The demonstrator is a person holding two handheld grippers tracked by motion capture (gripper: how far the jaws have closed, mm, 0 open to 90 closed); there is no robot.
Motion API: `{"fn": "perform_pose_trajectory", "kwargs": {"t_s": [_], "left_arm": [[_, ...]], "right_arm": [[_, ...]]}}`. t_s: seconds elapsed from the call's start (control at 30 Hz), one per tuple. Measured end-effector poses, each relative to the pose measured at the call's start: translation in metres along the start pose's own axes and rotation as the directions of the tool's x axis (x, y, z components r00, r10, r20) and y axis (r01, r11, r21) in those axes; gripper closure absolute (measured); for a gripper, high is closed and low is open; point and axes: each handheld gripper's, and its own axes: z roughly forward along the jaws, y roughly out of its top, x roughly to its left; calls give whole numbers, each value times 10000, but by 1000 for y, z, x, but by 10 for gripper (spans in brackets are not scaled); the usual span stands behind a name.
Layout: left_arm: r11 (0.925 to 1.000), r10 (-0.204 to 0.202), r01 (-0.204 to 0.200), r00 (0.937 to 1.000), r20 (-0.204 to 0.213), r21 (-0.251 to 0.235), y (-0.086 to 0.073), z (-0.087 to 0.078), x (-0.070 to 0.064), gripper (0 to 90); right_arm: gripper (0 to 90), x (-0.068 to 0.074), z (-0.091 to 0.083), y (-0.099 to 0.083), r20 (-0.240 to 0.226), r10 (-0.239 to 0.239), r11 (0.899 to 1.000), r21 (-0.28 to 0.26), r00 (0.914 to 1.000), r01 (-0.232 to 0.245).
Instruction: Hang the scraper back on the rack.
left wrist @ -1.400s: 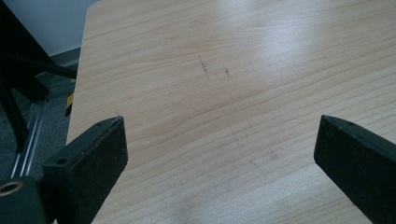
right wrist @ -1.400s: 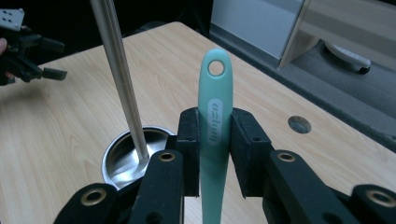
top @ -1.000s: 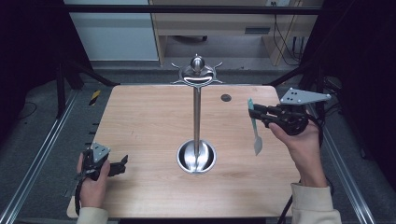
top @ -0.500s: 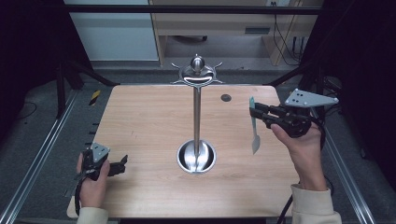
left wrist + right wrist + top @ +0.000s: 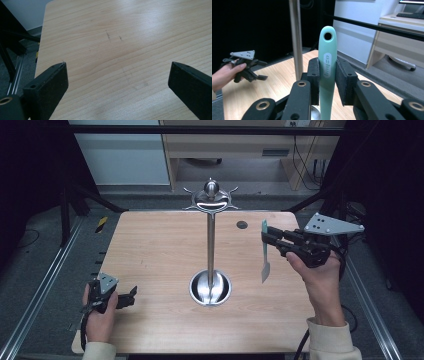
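Right gripper (image 5: pixel 266 240) clamped on a teal-handled utensil (image 5: pixel 264 251), held above the right side of the tabletop (image 5: pixel 155 250), clear of the surface. In the high view the utensil hangs vertical: teal handle up between the jaws, pale blade end pointing down; looks like a small spatula or peeler, but it is too small to tell. In the right gripper view the handle (image 5: pixel 327 65) stands upright between the two pads, hang hole at the top above the jaws, embossed oval logo at pad level.

Metal stand (image 5: pixel 211 240) at tabletop centre: round shiny base, thin vertical pole, hooked crown with a ball on top. Utensil is to the right of the pole, apart from it, below crown height.

Left gripper (image 5: pixel 131 296) sits low at the near left corner, held in the left hand (image 5: pixel 100 317). Its jaws are spread wide with nothing between them, bare wood grain beyond.

Small dark round spot (image 5: pixel 242 225) on the tabletop near the far edge, right of the pole
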Motion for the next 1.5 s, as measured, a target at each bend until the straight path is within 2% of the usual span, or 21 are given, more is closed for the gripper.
{"fn": "perform_pose_trajectory", "kwargs": {"t_s": [0.4,0.77,1.23,1.5], "left_arm": [[10000,39,-39,10000,-25,82,-1,0,0,26],[10000,61,-61,10000,-46,77,0,0,0,26],[10000,34,-34,10000,-54,70,-1,0,1,26],[10000,28,-28,10000,-45,71,0,0,1,26]], "right_arm": [[744,10,9,8,-203,-182,9998,-6,9996,182],[743,12,2,19,-338,-312,9995,13,9989,313],[743,17,6,35,-422,-592,9981,120,9974,597],[743,19,7,40,-516,-598,9981,93,9969,604]]}}
